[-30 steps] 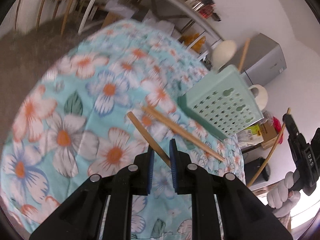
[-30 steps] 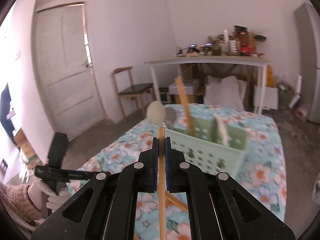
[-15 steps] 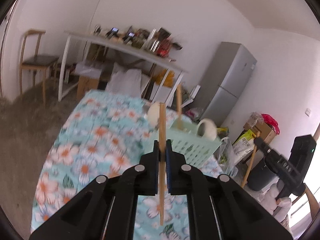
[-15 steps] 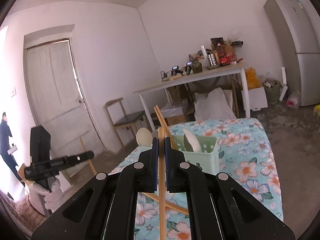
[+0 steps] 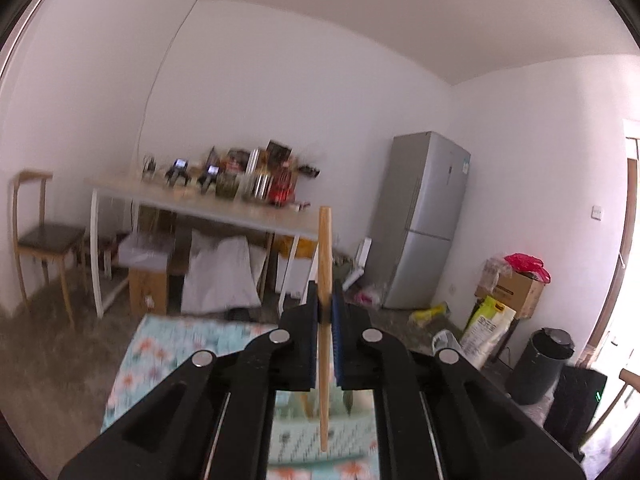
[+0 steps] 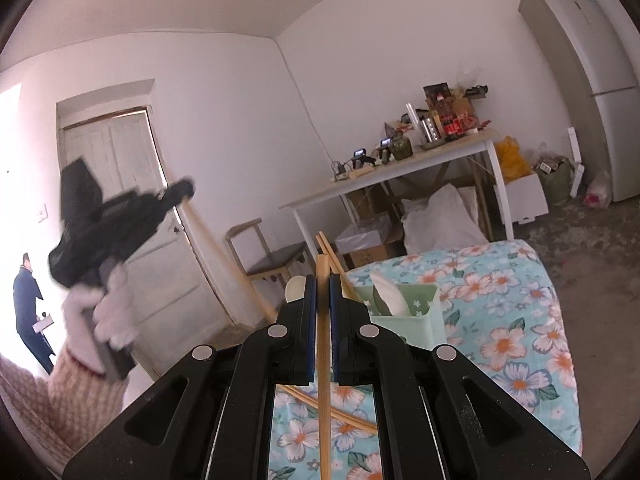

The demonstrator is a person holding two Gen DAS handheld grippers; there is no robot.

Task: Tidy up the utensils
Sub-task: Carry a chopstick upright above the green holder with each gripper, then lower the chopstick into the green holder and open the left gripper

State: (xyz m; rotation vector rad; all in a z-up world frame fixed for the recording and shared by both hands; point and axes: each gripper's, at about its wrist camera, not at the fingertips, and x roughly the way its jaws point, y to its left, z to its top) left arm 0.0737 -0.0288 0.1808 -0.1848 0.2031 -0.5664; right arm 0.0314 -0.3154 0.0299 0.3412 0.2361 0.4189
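1. The left gripper (image 5: pixel 325 312) is holding one wooden chopstick (image 5: pixel 324 264) upright, its jaws pressing in narrowly on the stick partway along its length, so that the stick is projecting both above and below them.
2. The right gripper (image 6: pixel 322 300) is clamping a second chopstick (image 6: pixel 323 400) in the same way, jaws narrow on the wood, the stick running nearly upright between them.
3. In the right wrist view, the left gripper is showing as a blurred black body at the left, a gloved hand (image 6: pixel 100 312) with a checked sleeve (image 6: pixel 60 392) gripping its handle, its stick slanting down from the tip.
4. Below the right gripper, two loose chopsticks (image 6: pixel 352 420) are lying crossed on the counter (image 6: pixel 520 320), which is wearing a turquoise cloth with a flower print.
5. Just beyond, a pale green basket (image 6: pixel 420 316) is standing on the counter, holding a white spoon (image 6: pixel 388 296) and further chopsticks (image 6: pixel 332 252) leaning out of it toward the left.
6. Farther off, a wooden chair (image 6: pixel 272 260), a white table (image 6: pixel 400 168) crowded with bottles and small items, and a grey refrigerator (image 6: pixel 592 80) are standing along the walls.
7. At the far left, a person in dark clothes (image 6: pixel 28 300) is standing in a bright opening beside a pale door (image 6: pixel 132 200).
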